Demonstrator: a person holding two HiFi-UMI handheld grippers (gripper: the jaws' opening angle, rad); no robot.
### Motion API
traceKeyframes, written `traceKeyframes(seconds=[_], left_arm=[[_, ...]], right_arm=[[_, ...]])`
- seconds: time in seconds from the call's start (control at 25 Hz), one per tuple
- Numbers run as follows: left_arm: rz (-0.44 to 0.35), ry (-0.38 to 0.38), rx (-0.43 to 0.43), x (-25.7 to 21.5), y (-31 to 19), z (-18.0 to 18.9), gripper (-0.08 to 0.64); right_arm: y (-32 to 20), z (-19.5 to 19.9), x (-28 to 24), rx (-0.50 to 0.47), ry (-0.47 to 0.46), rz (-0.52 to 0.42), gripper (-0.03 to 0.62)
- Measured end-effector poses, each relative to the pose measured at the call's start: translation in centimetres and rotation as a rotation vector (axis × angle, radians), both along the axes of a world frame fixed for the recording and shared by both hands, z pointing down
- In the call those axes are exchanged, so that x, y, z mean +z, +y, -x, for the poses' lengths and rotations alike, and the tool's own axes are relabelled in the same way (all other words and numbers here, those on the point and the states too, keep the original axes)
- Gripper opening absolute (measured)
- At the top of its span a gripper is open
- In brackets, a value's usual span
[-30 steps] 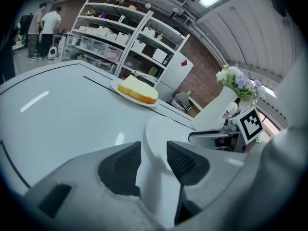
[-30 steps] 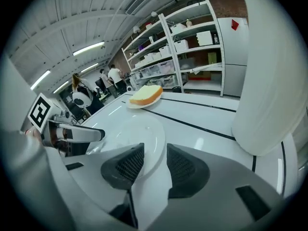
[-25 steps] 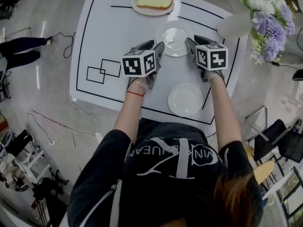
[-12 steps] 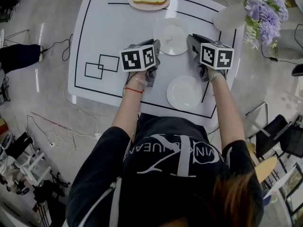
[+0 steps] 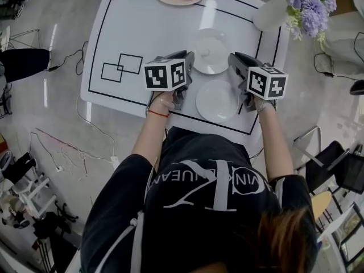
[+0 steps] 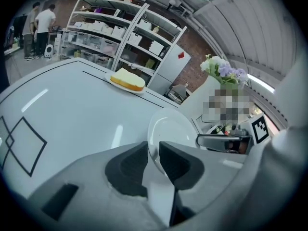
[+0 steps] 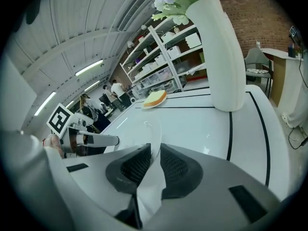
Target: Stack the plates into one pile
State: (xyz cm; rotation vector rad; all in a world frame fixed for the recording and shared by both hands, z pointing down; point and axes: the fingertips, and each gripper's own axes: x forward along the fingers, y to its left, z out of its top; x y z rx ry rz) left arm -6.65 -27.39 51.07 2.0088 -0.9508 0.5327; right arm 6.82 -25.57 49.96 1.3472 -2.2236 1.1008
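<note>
Far plate [image 5: 210, 51] came toward 6 o'clock, L claw [image 6: 154, 153] & R claw [image 7: 155, 159] clamping its rim; stacking onto near plate [image 5: 218, 100] not done.

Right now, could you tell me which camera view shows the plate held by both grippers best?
The head view: the held plate shows nearly its whole outline, with the left gripper and right gripper on opposite rims. The left gripper view shows it foreshortened, rim between the jaws; the right gripper view only a thin edge.
</note>
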Motion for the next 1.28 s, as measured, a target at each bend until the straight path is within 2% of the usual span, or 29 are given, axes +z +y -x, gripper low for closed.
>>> traceKeyframes(seconds=[0.4, 0.68, 1.28], left_arm=[[0.048, -0.028, 0.022, 0.6, 7.0, -0.7, 0.078], [0.049, -0.035, 0.016, 0.3, 10.3, -0.4, 0.072], [0.113, -0.111, 0.130, 1.4, 16.0, -1.3, 0.077]], right_arm=[[7.8, -0.6, 0.0, -0.029, -0.087, 0.041, 0.055], [12.4, -0.3, 1.2, -0.116, -0.109, 0.097, 0.054], [16.6, -1.4, 2.4, -0.169, -0.117, 0.143, 0.046]])
